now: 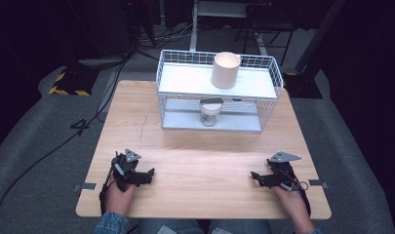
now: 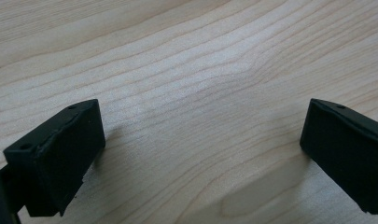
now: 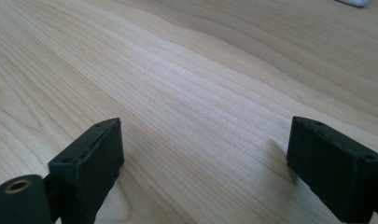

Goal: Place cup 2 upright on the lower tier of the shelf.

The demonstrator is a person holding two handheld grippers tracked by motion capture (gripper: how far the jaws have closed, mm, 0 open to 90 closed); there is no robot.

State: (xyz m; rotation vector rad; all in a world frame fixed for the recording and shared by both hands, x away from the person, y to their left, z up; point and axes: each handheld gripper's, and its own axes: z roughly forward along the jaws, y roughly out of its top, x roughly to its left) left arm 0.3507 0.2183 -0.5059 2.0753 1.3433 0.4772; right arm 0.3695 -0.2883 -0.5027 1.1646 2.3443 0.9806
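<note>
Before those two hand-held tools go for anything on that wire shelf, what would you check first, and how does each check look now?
1. Left tool open: ok, jaws wide apart.
2. Right tool open: ok, nothing between its jaws.
3. Cream cup upright on the top tier of the wire rack: ok.
4. Lidded jar upright on the lower tier: ok.
5. Wooden table between tools and rack free of obstacles: ok.
6. Cup's contents: cannot tell.
</note>
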